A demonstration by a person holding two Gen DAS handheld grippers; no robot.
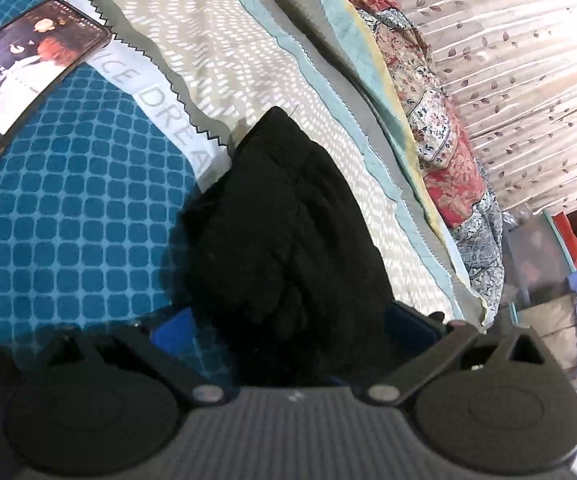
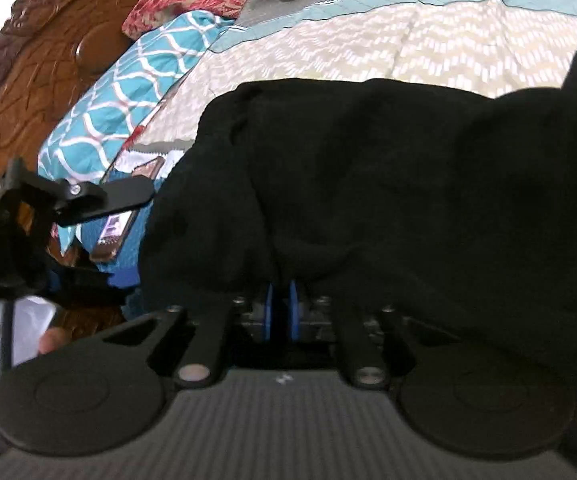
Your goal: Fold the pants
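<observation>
Right gripper point(image 2: 281, 312): blue pads nearly together, only a thin gap shows between them; the edge of the black knitted pants point(image 2: 388, 184) falls over the fingertips, and the cloth seems pinched there, though the contact itself is hidden.
Left gripper point(image 1: 284, 320): black linkage arms spread wide, blue fingers point(image 1: 404, 322) far apart on both sides of the dark cloth; the fingertips are covered, so I cannot tell whether they press on it.
Pants, left wrist view point(image 1: 288, 216): bunched heap in a lengthwise ridge, running from the gripper outward, lying partly on the teal bedsheet with rounded-square pattern point(image 1: 72, 216) and partly on the beige quilt with white dashes point(image 1: 216, 52).
Pants, right wrist view: wide dark mass filling the middle and the right side, on the same quilt point(image 2: 428, 40).
Phone point(image 1: 20, 80): black smartphone with lit screen, flat on the teal sheet, well apart from the pants.
Curtain point(image 1: 528, 80): pale cloth with leaf print, beyond the bed.
Headboard point(image 2: 48, 60): carved brown wood, with a teal-and-white patterned pillow point(image 2: 128, 92) beside it.
Other gripper in right wrist view point(image 2: 88, 196): black frame at the left edge, near the phone point(image 2: 114, 232).
</observation>
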